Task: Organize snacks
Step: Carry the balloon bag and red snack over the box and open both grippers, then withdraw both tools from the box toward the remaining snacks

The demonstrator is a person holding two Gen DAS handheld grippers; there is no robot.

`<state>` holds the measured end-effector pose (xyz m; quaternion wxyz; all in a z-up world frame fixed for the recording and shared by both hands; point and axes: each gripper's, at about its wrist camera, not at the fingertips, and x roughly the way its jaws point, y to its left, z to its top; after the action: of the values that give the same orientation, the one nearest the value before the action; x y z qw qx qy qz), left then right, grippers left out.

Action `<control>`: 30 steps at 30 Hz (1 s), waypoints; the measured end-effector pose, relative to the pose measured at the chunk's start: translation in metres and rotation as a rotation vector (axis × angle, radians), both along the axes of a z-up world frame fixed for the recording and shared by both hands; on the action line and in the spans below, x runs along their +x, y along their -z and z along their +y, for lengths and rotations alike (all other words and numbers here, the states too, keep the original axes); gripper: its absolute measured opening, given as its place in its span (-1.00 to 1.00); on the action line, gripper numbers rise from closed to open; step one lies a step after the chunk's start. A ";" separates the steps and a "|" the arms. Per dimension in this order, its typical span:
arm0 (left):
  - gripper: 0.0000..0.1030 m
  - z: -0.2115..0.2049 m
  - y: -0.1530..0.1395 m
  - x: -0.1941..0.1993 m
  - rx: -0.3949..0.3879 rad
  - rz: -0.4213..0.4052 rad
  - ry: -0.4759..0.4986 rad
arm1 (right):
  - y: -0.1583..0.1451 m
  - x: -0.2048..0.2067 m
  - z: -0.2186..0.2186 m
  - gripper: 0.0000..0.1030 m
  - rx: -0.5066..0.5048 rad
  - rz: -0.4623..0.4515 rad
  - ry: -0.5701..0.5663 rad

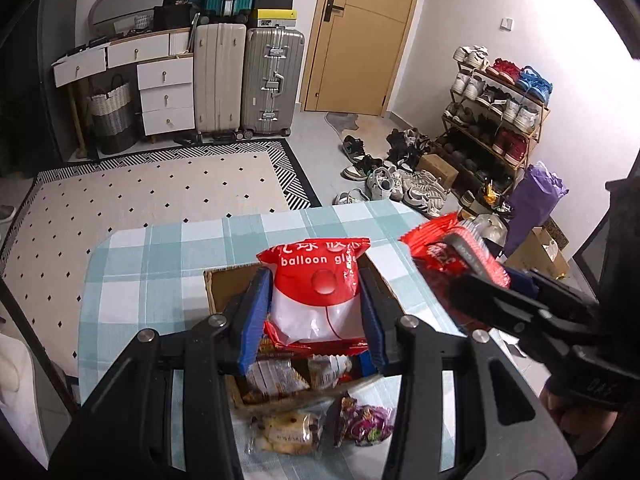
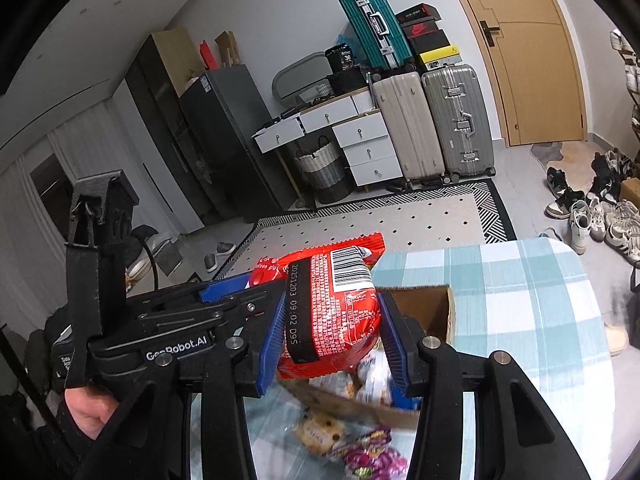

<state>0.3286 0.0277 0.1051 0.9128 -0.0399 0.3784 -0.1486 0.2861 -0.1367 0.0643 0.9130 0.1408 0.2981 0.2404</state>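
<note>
Two red snack packets are held above a cardboard box [image 1: 224, 292]. The packet printed "balloon glue" [image 1: 316, 296], red on top and white with a clear window below, is clamped between the blue pads of the left gripper [image 1: 314, 312]. The second red packet [image 2: 336, 308], showing a barcode and a black date strip, is clenched in the right gripper [image 2: 332, 328]. Several wrapped snacks are seen inside the box, which stands on a blue-checked tablecloth [image 1: 152, 264]. Two more packets, a yellow pastry packet [image 1: 288, 432] and a purple packet [image 1: 368, 424], lie beside the box.
</note>
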 end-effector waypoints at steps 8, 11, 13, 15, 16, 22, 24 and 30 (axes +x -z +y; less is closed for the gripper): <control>-0.23 -0.007 0.029 0.046 -0.005 0.062 0.003 | 0.020 0.038 0.009 -0.13 -0.041 0.025 0.021; -0.22 -0.010 0.048 0.053 -0.009 0.087 0.006 | 0.034 0.047 0.007 -0.13 -0.042 0.038 0.030; -0.22 -0.011 0.059 0.061 -0.015 0.103 0.014 | 0.043 0.054 0.006 -0.12 -0.043 0.048 0.032; -0.22 -0.011 0.070 0.068 -0.027 0.126 0.023 | 0.052 0.061 0.005 -0.12 -0.041 0.060 0.036; -0.21 -0.010 0.077 0.072 -0.032 0.143 0.021 | 0.056 0.064 0.005 -0.12 -0.038 0.067 0.036; 0.22 -0.002 0.102 0.083 -0.026 0.188 -0.033 | 0.075 0.074 -0.002 0.12 -0.007 0.093 0.027; 0.47 -0.001 0.102 0.080 -0.024 0.177 -0.038 | 0.076 0.072 -0.006 0.16 0.001 0.083 0.035; 0.47 -0.001 0.091 0.060 -0.005 0.117 -0.051 | 0.069 0.059 -0.018 0.16 0.015 0.062 0.055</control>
<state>0.3888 0.0267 0.0136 0.8924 -0.0602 0.4298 -0.1236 0.3453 -0.1545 -0.0043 0.9084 0.1631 0.3205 0.2131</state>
